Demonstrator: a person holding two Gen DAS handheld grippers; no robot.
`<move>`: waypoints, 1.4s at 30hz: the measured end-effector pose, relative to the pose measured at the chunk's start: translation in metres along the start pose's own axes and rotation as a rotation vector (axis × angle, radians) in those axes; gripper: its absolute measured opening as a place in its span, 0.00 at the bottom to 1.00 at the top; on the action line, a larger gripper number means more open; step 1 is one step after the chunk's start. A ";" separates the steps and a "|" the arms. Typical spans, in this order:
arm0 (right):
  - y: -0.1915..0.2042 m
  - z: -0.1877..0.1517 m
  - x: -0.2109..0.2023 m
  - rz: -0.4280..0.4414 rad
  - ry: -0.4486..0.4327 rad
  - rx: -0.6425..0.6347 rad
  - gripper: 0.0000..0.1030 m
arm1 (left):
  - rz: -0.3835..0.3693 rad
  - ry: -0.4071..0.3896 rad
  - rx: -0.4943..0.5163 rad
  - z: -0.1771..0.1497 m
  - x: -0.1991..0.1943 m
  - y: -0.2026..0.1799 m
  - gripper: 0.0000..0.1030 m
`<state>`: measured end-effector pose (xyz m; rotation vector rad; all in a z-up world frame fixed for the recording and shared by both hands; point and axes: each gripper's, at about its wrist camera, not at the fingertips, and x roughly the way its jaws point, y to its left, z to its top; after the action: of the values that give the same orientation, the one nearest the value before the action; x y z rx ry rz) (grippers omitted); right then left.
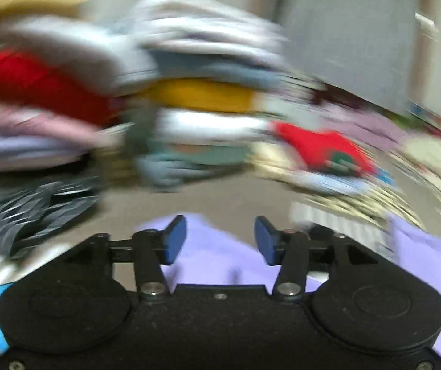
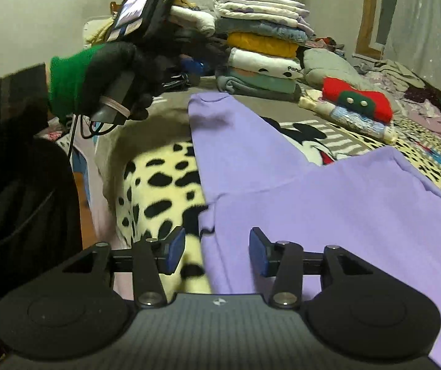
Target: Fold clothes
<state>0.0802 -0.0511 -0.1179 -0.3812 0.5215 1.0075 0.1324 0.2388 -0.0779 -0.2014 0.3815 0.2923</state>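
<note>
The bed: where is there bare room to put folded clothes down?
A bare grey patch lies between the spread lilac cotton garment and the tall stack of folded clothes. The far right is crowded: a red knitted piece on a small folded pile and loose crumpled clothes.

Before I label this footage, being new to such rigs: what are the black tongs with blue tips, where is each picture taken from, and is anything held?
There is no robot here. A person holds a pair of hand-operated tongs in each hand, and a fisheye camera on each looks forward along its two fingers. One picture comes from the left tongs and is blurred; the other comes from the right tongs and also shows the person's gloved left hand gripping its tool. Both tongs are open and hold nothing. Under them a purple garment lies spread on a spotted blanket. Behind stands a stack of folded clothes.
</note>
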 end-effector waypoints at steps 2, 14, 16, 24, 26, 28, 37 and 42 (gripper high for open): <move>-0.008 -0.008 -0.017 -0.027 -0.010 0.056 0.45 | -0.131 0.017 0.108 -0.010 -0.002 -0.045 0.58; -0.116 -0.109 -0.147 -0.455 -0.129 0.593 0.50 | -0.356 0.278 0.411 -0.090 0.021 -0.170 0.82; -0.129 -0.130 -0.155 -0.516 -0.119 0.666 0.50 | -0.329 0.298 0.420 -0.080 0.019 -0.175 0.83; -0.147 -0.165 -0.175 -0.634 -0.149 0.855 0.50 | -0.475 0.276 0.403 -0.086 -0.002 -0.222 0.83; -0.153 -0.171 -0.176 -0.602 -0.165 0.919 0.52 | -0.501 0.386 0.483 -0.103 0.004 -0.240 0.83; -0.157 -0.177 -0.176 -0.571 -0.186 0.964 0.55 | -0.484 0.360 0.521 -0.108 0.000 -0.250 0.80; -0.174 -0.178 -0.168 -0.477 -0.222 0.976 0.62 | -0.561 0.281 0.274 -0.027 0.033 -0.327 0.47; -0.186 -0.188 -0.172 -0.416 -0.274 1.055 0.61 | -0.530 0.312 0.317 -0.024 0.084 -0.398 0.32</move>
<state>0.1245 -0.3609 -0.1600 0.5681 0.6174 0.2780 0.3250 -0.1200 -0.0783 -0.0297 0.6588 -0.3265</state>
